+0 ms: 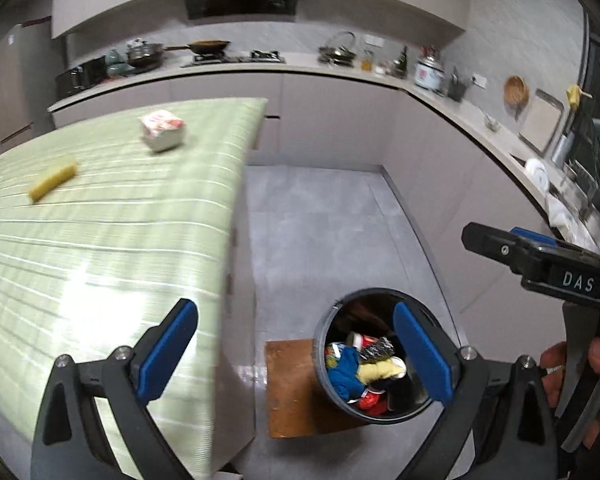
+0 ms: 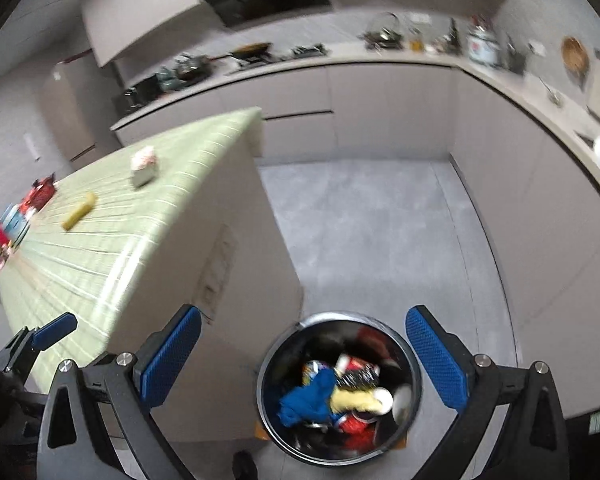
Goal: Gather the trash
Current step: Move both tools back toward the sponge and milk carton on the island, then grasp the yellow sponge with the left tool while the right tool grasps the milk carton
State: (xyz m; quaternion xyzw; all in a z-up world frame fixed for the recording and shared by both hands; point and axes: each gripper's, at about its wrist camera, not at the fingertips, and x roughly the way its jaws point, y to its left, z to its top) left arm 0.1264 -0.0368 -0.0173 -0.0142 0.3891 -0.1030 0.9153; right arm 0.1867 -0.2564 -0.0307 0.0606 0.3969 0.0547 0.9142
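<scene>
Trash fills the dark round bin (image 2: pixel 340 390), which stands on the grey floor (image 2: pixel 380 232) just beside the end of the surface (image 2: pixel 112 248) with the green striped cover. Inside the bin lie a blue cloth (image 2: pixel 306 398), a yellow piece (image 2: pixel 354 400) and some red wrappers (image 2: pixel 354 426), all mixed together. In the left wrist view the bin rests partly on a brown board (image 1: pixel 290 390).

On the surface remain a white and red packet (image 1: pixel 163 129) and, nearer, a yellow bar-shaped piece (image 1: pixel 53 180); the two are apart from each other. At the far left edge of the surface in the right wrist view stand some red and blue things (image 2: pixel 18 212), too blurred to name.

The left gripper (image 1: pixel 296 354) hangs above the edge of the surface and the bin, its jaws wide apart and holding nothing. The right gripper (image 2: pixel 302 362) is over the bin, its jaws also wide apart with nothing between them. Behind runs a kitchen counter (image 1: pixel 340 70) with pots and a stove.
</scene>
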